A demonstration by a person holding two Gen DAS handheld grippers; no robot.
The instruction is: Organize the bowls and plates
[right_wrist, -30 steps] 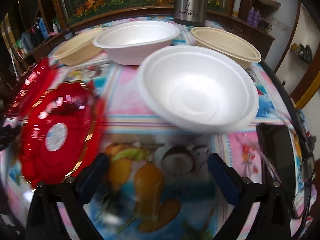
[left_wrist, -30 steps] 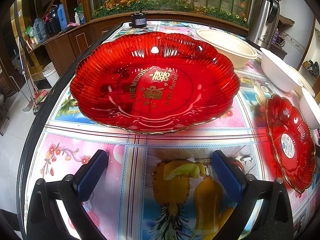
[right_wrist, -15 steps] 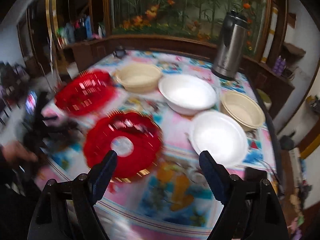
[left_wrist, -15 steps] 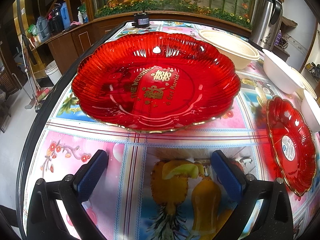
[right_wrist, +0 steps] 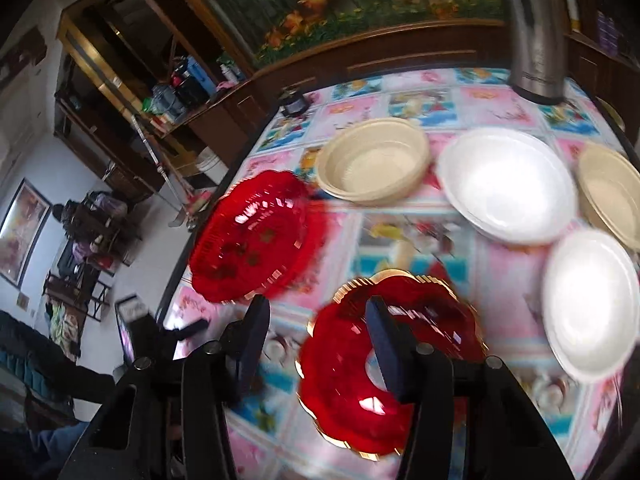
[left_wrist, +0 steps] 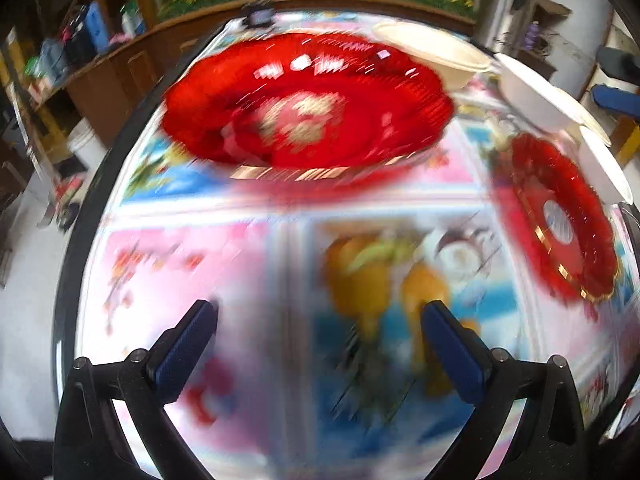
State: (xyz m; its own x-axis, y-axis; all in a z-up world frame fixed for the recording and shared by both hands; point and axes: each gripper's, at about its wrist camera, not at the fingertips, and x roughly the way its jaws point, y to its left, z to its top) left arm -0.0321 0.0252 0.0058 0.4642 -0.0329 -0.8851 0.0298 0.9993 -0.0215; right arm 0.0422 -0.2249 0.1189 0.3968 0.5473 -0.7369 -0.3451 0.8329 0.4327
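Observation:
A large red scalloped plate lies on the table ahead of my left gripper, which is open and empty, well short of it. It also shows in the right wrist view. A smaller red plate with a gold rim lies to the right. My right gripper is open and empty, held high above the smaller red plate. Two white bowls and two beige bowls stand beyond. Both views are blurred.
A steel thermos jug stands at the table's far edge. A small black device sits at the far left corner. The table's dark left edge drops to the floor. Wooden cabinets line the back.
My right gripper has risen and swung left, now looking down over the whole table. My left gripper has pulled back and up a little; the view is now blurred. The dishes have not moved.

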